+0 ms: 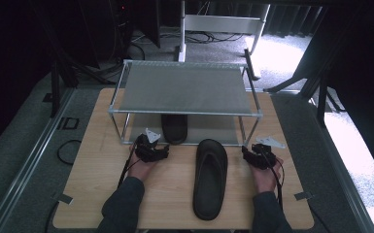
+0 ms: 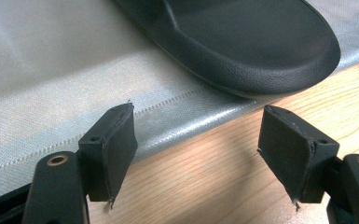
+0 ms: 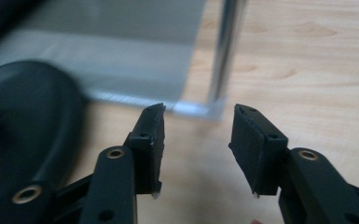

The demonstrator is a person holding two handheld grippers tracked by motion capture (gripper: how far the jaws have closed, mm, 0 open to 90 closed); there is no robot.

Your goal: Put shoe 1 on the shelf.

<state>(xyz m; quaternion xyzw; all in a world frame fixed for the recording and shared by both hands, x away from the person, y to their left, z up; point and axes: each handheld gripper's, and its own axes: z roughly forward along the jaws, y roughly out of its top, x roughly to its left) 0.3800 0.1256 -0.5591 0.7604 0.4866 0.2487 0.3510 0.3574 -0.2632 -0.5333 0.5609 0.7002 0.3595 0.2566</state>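
Slippers go on the rack: one sits on its lower shelf, heel overhanging; the other lies lengthwise on the tabletop. Left gripper fingers released, empty, just short of the shelved heel. Right gripper fingers released, empty, beside the loose slipper's toe

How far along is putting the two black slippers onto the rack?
Done: one slipper lies on the rack's lower shelf. In hand: nothing; the left gripper and right gripper are open and empty. Left: the second slipper, lying on the table.
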